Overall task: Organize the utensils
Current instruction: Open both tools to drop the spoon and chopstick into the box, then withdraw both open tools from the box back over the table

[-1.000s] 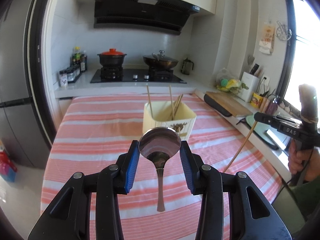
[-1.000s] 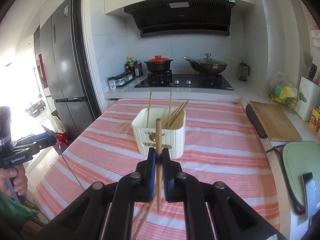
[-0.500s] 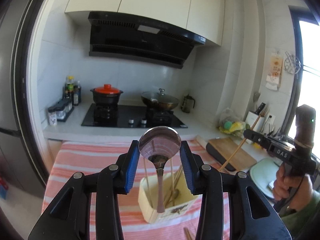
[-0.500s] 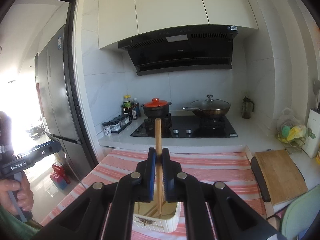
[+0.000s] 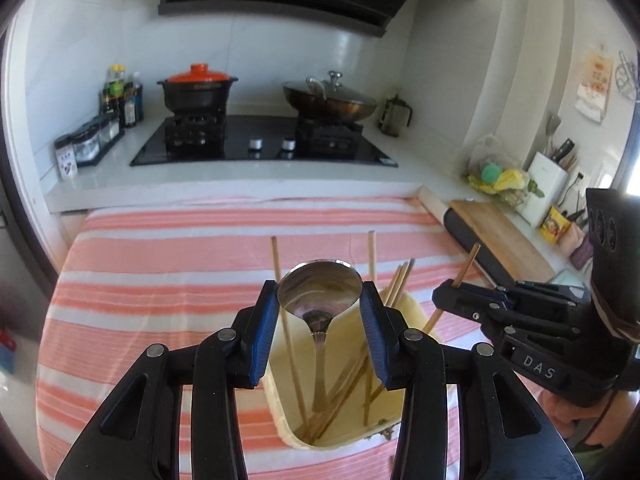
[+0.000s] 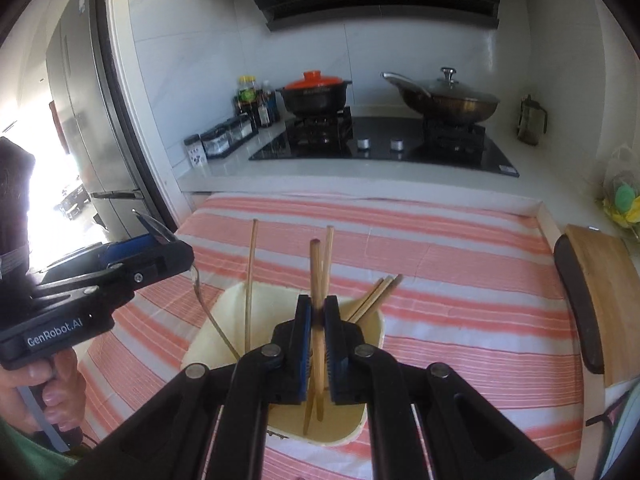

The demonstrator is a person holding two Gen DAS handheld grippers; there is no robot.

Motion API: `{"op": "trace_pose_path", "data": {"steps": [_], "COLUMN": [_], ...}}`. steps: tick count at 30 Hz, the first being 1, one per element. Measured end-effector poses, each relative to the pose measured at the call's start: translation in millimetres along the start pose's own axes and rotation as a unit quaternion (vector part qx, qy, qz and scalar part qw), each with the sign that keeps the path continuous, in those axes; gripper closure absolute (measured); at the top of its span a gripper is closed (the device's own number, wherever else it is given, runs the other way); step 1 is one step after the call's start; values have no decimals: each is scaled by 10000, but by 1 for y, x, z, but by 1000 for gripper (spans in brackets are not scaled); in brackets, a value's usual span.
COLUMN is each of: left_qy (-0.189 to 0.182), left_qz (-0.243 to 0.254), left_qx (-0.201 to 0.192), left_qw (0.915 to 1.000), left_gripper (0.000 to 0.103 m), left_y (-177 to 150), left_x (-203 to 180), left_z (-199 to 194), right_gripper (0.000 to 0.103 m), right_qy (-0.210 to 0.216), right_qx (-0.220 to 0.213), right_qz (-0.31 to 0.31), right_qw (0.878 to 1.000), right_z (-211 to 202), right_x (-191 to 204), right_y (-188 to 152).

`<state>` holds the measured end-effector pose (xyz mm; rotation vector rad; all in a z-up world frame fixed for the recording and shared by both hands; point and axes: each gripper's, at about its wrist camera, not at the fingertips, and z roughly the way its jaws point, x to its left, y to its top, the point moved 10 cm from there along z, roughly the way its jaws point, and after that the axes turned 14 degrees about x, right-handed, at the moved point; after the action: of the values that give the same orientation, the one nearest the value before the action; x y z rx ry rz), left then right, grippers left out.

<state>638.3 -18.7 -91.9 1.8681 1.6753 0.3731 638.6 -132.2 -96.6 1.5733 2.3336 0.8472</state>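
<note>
Your left gripper holds a spoon by its bowl, pinched between the blue pads, with the handle hanging straight down into the open mouth of the cream holder directly below. Your right gripper is clamped on a chopstick near its middle, its long axis close to vertical, lower end already inside the same holder (seen from the right wrist, the tip sits below the rim). Both utensils point downward, so the coming release looks like a plain drop: neither needs turning. The two grippers sit near each other over the holder, the spoon toward its left side and the chopstick toward the right. Several chopsticks already lean inside, fanned toward the far right corner. The holder stands on the striped cloth, near its front edge.
</note>
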Motion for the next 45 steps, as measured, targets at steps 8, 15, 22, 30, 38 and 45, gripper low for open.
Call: {"op": "trace_pose_path", "data": {"steps": [8, 15, 22, 30, 38, 45], "left_qy": [-17, 212, 248, -177, -124, -6], "left_qz": [-153, 602, 516, -206, -116, -183], "left_qx": [-80, 40, 640, 991, 997, 1188], "left_qw": [9998, 9980, 9963, 9947, 9949, 9927], "left_gripper": [33, 16, 15, 15, 15, 15], "left_y": [2, -85, -243, -322, -322, -332], "left_x": [2, 1, 1, -24, -40, -39], "left_z": [-36, -100, -109, -94, -87, -74], "right_gripper": [68, 65, 65, 65, 65, 65], "right_qy": [67, -5, -1109, -860, -1074, -914], "right_qx": [-340, -448, -143, 271, 454, 395], "right_qz": [377, 23, -639, 540, 590, 816], "right_qw": [9987, 9990, 9917, 9945, 9914, 9917], "right_z": [-25, -104, -127, -89, -81, -75], "right_x": [-6, 4, 8, 20, 14, 11], "right_y": [9, -47, -202, -361, -395, -391]}}
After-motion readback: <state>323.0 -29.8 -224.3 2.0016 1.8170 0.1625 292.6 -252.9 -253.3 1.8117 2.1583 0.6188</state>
